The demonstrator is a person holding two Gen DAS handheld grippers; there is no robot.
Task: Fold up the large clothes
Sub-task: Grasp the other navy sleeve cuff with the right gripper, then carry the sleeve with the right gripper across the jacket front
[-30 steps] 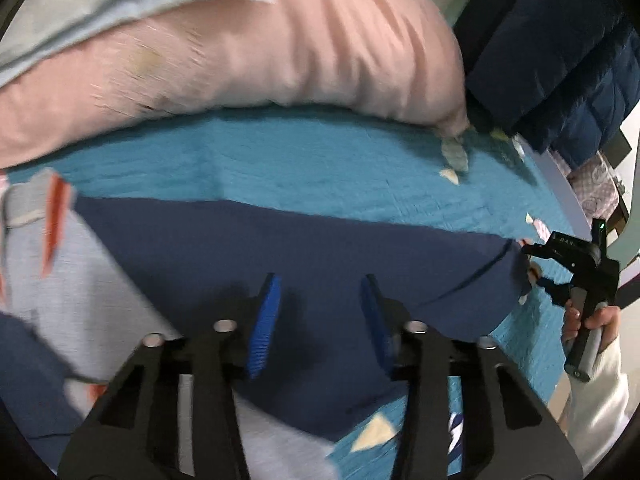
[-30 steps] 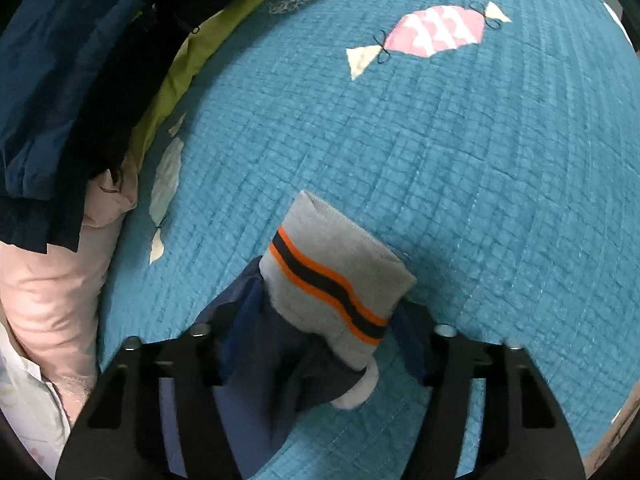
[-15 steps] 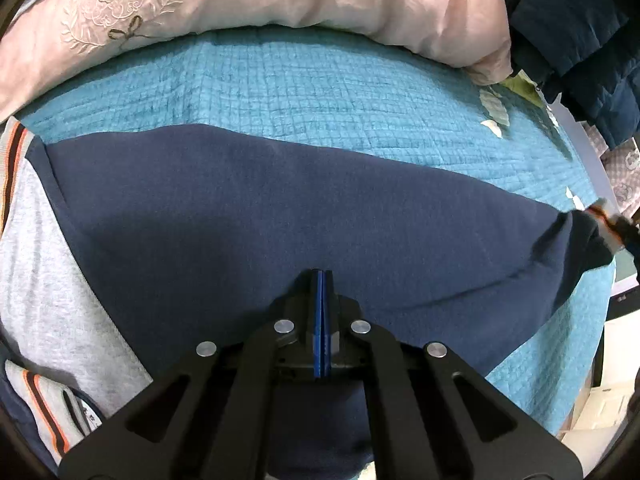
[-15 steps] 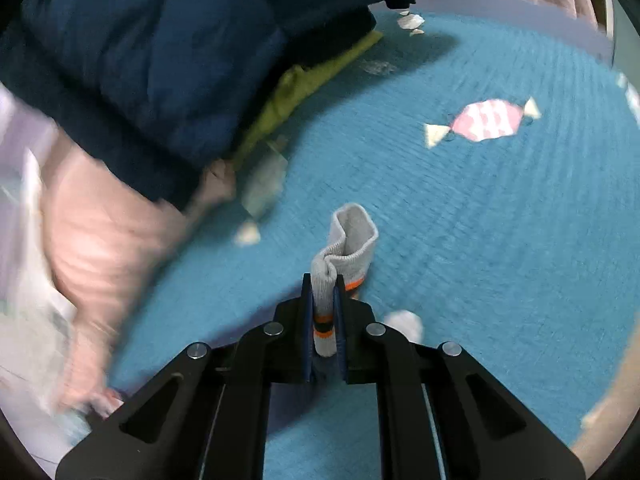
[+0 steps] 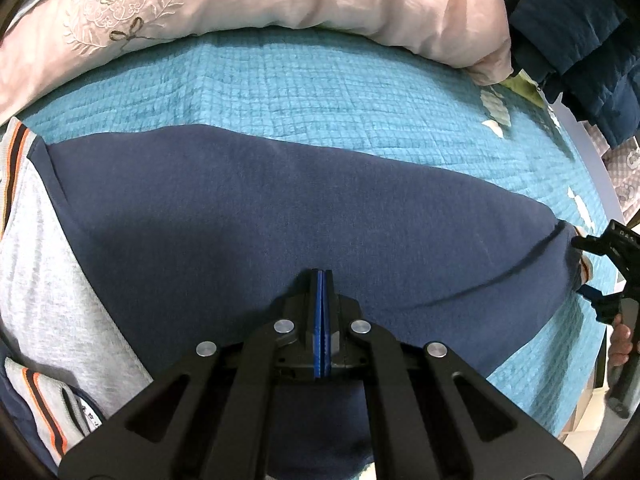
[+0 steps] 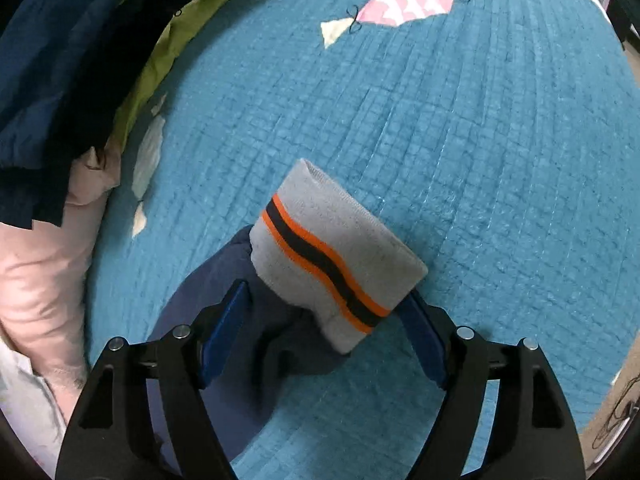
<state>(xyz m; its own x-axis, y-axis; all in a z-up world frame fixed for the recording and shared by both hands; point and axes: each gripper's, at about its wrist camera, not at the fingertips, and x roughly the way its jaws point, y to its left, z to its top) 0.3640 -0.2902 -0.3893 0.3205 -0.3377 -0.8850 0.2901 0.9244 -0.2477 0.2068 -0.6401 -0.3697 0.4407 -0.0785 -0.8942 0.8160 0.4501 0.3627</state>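
Pinching shut, my left gripper (image 5: 322,280) has its blue pads pressed flat together right over the navy sleeve (image 5: 304,216) of the sweatshirt; whether a fold of cloth is caught between them I cannot tell. The sleeve stretches across just beyond my fingertips, lying flat on the teal quilted bedspread (image 5: 320,92). To the left of that gripper the grey body panel (image 5: 44,280) of the sweatshirt meets the navy, with an orange-and-black striped hem (image 5: 42,396) lower left. Far off to the right, the sleeve ends at my right gripper (image 5: 588,264).

My right gripper (image 6: 324,308) has just been opening; its pads stand apart with the grey cuff (image 6: 340,252) between them, released and resting on the bedspread (image 6: 480,140), the orange and black stripes running across it. Navy sleeve (image 6: 240,320) cloth bunches just behind the cuff, toward the left pad. Beyond the cuff a pink candy patch (image 6: 404,4) is sewn into the bedspread. Far left lie a pink pillow (image 6: 36,280) and a dark blue puffer jacket (image 6: 60,60).
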